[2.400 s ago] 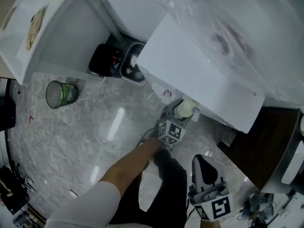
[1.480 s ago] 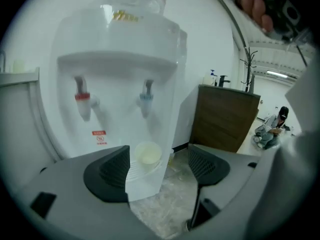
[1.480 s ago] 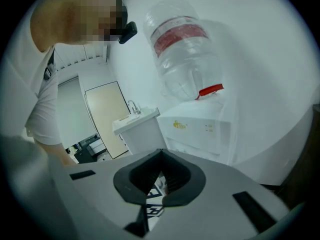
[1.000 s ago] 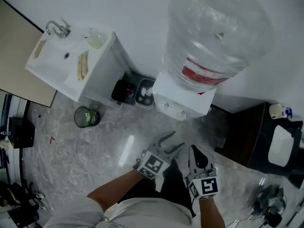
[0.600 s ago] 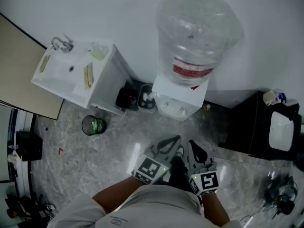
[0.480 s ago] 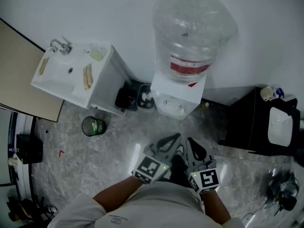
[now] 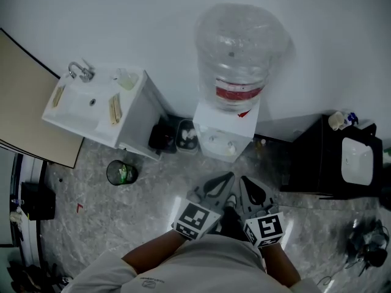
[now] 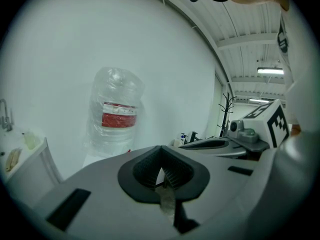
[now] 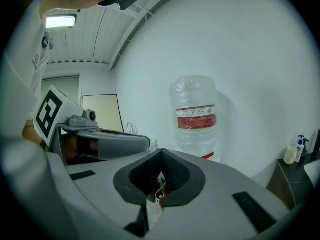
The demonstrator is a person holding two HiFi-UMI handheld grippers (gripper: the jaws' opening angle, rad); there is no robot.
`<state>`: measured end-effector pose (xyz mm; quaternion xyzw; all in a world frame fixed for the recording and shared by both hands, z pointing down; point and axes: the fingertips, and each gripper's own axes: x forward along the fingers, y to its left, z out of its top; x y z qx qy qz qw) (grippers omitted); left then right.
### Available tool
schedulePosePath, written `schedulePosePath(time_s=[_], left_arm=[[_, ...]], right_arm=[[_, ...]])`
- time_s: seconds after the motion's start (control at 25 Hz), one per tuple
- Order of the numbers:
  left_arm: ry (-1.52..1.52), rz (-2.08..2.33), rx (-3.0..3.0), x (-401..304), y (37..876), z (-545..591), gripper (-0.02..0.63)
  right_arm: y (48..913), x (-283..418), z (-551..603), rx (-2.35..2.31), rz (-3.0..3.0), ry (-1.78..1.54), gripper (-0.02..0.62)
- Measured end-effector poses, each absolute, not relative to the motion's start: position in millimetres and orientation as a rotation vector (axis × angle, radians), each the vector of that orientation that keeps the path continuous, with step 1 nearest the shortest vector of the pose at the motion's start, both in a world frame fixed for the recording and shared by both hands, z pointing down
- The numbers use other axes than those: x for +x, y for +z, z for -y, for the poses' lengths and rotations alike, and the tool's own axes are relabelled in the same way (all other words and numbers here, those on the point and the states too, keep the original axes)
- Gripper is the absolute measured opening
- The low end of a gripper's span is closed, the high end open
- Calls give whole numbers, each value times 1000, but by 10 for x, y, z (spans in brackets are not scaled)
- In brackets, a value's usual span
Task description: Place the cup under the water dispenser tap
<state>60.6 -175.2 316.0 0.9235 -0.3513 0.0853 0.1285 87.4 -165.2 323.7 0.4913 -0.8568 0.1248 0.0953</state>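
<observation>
Legend, near to far. Lower centre of the head view: the grey plastic left gripper (image 7: 221, 182) and the grey plastic right gripper (image 7: 247, 187), each with a black-and-white marker cube. They sit side by side, ribbed jaws closed flat together with nothing between them. Beyond them lies the glossy grey marbled floor (image 7: 153, 194), with a bright glare patch. At frame centre, the small pale cup (image 7: 230, 146) appears to stand in the recess of the white box-shaped water dispenser (image 7: 227, 127). It is well apart from both grippers and too small for me to judge how well it lines up with the tap. I judge two risks. A light cup set off-centre on a narrow ledge would let water miss it. A nudge from a returning gripper could tip it onto the hard floor. Above the dispenser sits the crinkled clear plastic bottle (image 7: 239, 47) with a red label band. At left are the smooth white sink cabinet (image 7: 131, 112) and a round green-tinted container (image 7: 121, 172), at right the matt black cabinet (image 7: 305, 157).
</observation>
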Motion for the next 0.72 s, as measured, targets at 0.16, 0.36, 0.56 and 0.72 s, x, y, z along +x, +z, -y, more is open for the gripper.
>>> schedulePosePath(time_s=[0.16,0.36,0.56,0.72], left_arm=[[254,1015,2688,628,3163,1722,5],[259,1013,2683,642,3189,1695,5],[266,1019,2681,643,3208,1705,5],[267,1020,2677,637,3216,1708,5]], right_arm=[[3212,890,1651,1459,2539,360,14],[3235,902,1649,1462,2537,369,14],[3263,904,1668,1456,2538,372,14],[3272,902,1675,1453,2535,376,13]])
